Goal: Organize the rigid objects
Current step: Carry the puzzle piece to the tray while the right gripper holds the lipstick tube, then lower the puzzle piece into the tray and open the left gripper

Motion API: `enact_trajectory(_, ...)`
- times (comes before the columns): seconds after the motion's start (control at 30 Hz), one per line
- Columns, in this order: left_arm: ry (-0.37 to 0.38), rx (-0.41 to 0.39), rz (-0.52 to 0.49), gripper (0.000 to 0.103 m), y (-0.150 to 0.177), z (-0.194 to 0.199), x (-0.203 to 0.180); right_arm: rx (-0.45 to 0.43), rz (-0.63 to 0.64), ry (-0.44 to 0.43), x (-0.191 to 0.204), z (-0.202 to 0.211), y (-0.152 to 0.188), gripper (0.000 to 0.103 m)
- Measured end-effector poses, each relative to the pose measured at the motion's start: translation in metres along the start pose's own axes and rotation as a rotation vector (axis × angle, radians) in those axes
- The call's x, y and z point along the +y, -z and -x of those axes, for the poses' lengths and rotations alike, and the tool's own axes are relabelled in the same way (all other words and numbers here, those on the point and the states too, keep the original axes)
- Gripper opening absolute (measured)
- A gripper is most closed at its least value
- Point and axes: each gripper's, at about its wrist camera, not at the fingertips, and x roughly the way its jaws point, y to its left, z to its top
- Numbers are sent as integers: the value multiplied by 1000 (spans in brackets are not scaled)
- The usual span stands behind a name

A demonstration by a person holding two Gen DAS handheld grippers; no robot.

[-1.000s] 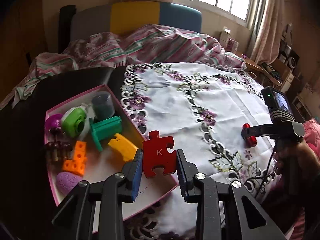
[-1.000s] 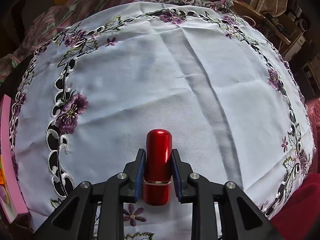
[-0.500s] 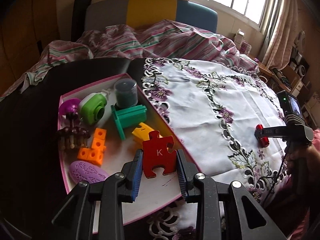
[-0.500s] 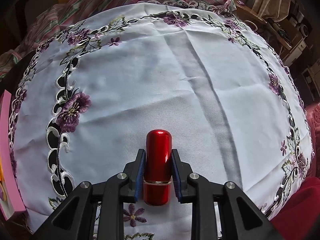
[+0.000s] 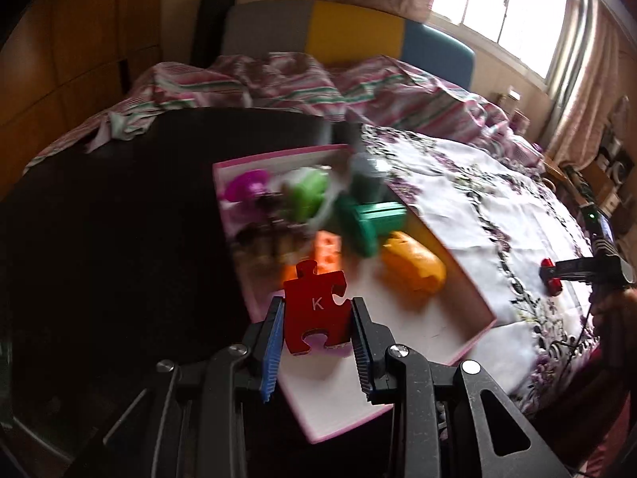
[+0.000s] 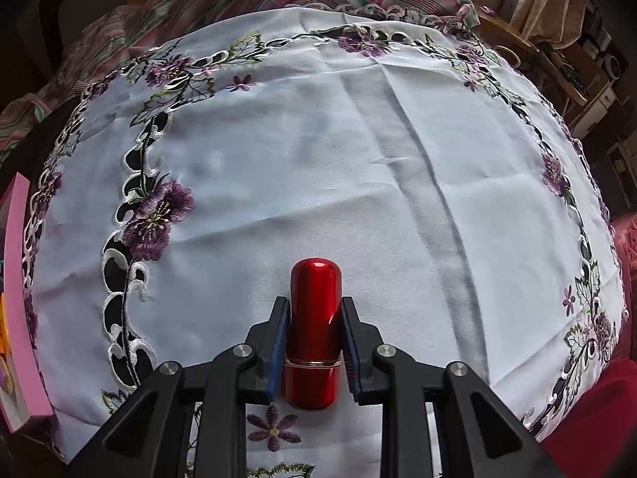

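A: Left wrist view: the left gripper (image 5: 317,320) pinches the puzzle piece (image 5: 316,306) above the pink box (image 5: 469,290). It could land on crowded toys.

B: The right gripper (image 6: 312,332) grips the red tube (image 6: 314,330) above the tablecloth (image 6: 298,167); that smooth cylinder might slip.

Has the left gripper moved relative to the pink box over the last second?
Yes. The left gripper, shut on the red puzzle piece, has swung leftward over the pink box.

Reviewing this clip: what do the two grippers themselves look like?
Both match: the left gripper and right gripper have black angular plastic fingers with silver screws and ribbed blue pads. The left view shows a black handle and cable on the right one.
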Motion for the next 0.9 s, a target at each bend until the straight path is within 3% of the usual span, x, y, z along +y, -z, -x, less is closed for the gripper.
enact_trajectory(0.13, 3, 2, -1, 32, 6, 3, 10, 0, 5, -6, 1, 3, -2, 24)
enact_trajectory(0.37, 109, 27, -109, 32, 11, -5, -22, -1, 8, -7, 7, 3, -3, 24)
enact_trajectory(0.5, 115, 47, -208, 32, 10, -21, -45, -1, 11, -11, -5, 11, 6, 24)
enact_trajectory(0.6, 94, 98, -225, 33, 12, -39, -47, -1, 10, -14, 5, 9, 0, 24)
enact_trajectory(0.7, 94, 86, -241, 34, 15, -37, -46, 0, 9, -17, 4, 10, 0, 24)
enact_trajectory(0.9, 97, 90, -232, 47, 26, -29, -38, 0, 9, -18, 3, 14, 0, 24)
